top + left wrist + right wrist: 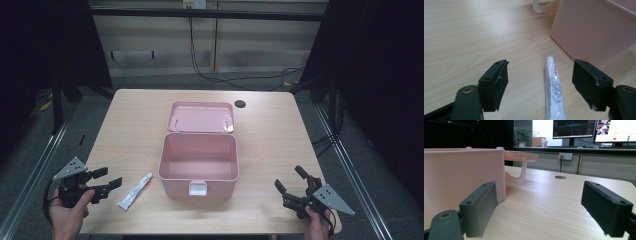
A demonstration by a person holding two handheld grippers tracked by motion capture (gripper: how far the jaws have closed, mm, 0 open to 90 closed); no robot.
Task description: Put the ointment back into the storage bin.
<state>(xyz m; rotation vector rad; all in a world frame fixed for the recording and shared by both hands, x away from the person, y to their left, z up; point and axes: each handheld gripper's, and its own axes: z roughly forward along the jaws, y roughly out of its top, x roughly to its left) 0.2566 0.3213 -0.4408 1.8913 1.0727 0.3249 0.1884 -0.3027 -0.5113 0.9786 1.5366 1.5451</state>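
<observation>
Your left tongs (111, 181) stood with the jaws apart and nothing between the pads; they hung low over the counter (135, 120), pointed toward the tube (135, 191). In the left gripper view the tube (554, 87) lay flat just ahead of the tongs (544, 82), lengthwise between the jaw lines, cap end away from you and nearer the far-side jaw than the near one. Neither pad touched it.

Your right tongs (291, 179) also stood apart and empty, resting near the counter edge, well clear of the work. Beyond them, in the right gripper view, the wall of the pink box (461, 175) rose just past one jaw, untouched.

The pink box (198, 165) sat open between the two tongs, its lid (202, 117) laid back behind it, the interior bare.

Judgement: the step in hand was the pickup of the tube, not yet begun. To do it well, you needed to centre the tongs so both pads met the tube's sides together; as it stood, one pad would likely have arrived first and nudged it sideways. Gripping the firmer part near the cap shoulder seemed wiser than the soft flat tail, which could fold or slip. The box wall stood close beside the tube, so the outer jaw wanted watching on descent.
</observation>
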